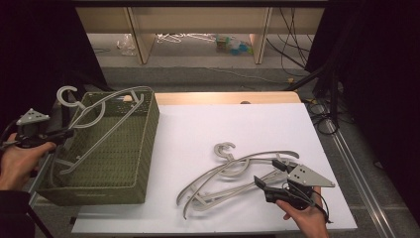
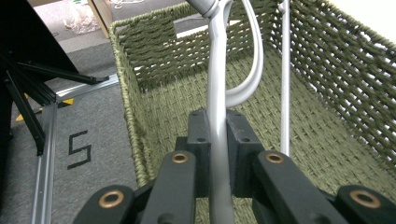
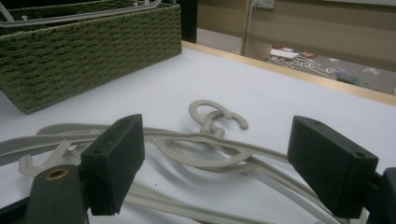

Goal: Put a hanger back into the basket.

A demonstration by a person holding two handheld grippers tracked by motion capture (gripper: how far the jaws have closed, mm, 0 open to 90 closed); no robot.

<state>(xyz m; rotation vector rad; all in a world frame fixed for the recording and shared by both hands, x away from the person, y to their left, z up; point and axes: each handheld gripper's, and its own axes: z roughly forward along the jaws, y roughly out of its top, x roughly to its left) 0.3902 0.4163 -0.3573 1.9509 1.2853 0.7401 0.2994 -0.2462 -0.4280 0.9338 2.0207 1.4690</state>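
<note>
White tabletop (image 1: 237, 124), dark room, cabled floor behind. Grey hanger (image 2: 219, 140) over green wicker basket (image 1: 143, 144), pinched by left gripper (image 2: 218, 140). Right gripper (image 3: 215, 158) spread above stacked beige hangers (image 1: 233, 171).

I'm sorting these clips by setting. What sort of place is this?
Probably a lab or workshop recording station, not a home: a white-topped table ringed by black curtains, loose cables on the floor, and bare wooden shelving behind.

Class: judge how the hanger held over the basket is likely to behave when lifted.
The hanger, pinched by the left gripper, probably stays stiff: it spans the basket unsagging. Likely light, being thin. Its smooth arm may pivot or slip.
</note>
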